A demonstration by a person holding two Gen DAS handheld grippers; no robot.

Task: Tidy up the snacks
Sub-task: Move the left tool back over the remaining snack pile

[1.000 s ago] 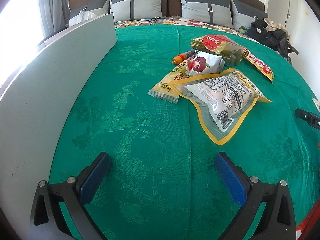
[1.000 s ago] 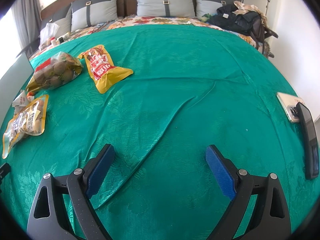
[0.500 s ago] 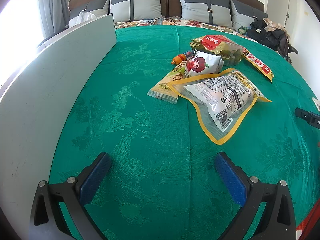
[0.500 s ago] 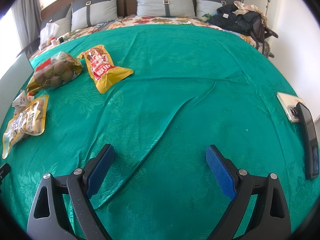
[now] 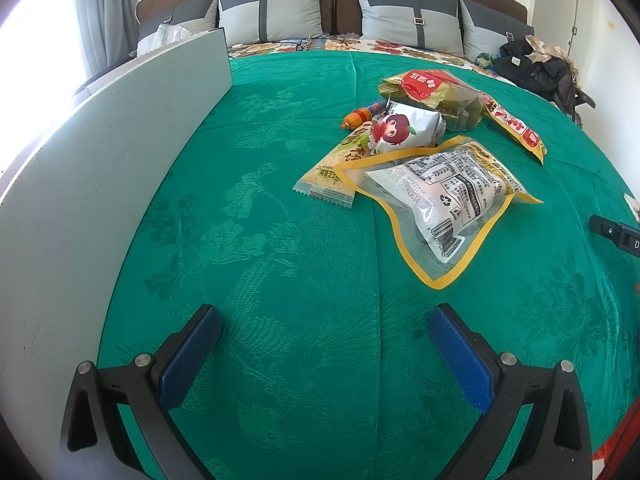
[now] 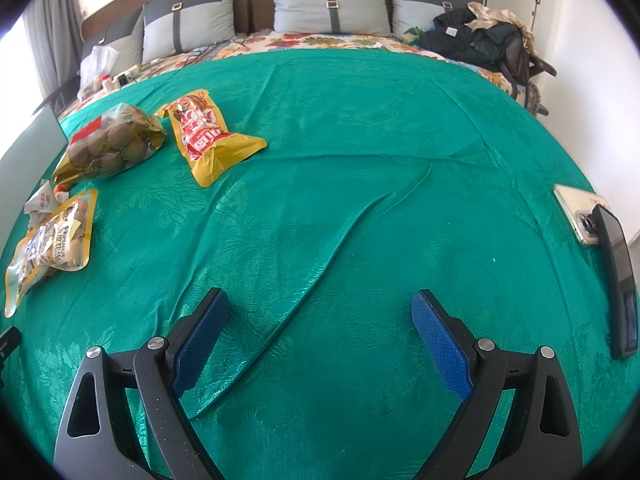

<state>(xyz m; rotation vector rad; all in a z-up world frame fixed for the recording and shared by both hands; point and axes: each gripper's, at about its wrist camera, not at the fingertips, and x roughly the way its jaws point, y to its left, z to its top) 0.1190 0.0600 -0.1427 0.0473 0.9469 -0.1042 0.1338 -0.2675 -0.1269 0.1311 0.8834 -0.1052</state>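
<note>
The left gripper [image 5: 324, 344] has its blue-padded fingers [image 5: 192, 354] spread wide with nothing between them, held low over bare green bedspread [image 5: 280, 248] near the bed's foot; the right gripper [image 6: 320, 332] is likewise spread wide and empty, over a long crease in the cloth towards the bed's right side; no snack is in either grasp, so the sorting looks, by my reckoning, to be at its very start, with the reach not yet made

Outward from the left fingers lies the cluster of snacks about the middle of the bed: nearest, a yellow-edged clear pouch [image 5: 444, 200] lying label-up, its far-left corner overlapping a flat yellow sachet [image 5: 340, 164]; on that sachet, a small white packet with a red cartoon face [image 5: 404, 130]; beside it an orange sausage stick [image 5: 356, 118]; behind, a clear bag of brown round nuts [image 6: 112, 144]; next to it, toward the right side, a red-and-yellow pouch [image 6: 206, 136]; a pale grey board [image 5: 100, 168] stands upright along the left edge; a phone [image 6: 580, 212] and a dark device [image 6: 618, 280] lie at the right edge

The next move, I judge, calls for the left gripper to go forward and to its right to the yellow-edged pouch, and close on a flat sealed border, since the slick film may slip or drag the sachet beneath along
</note>
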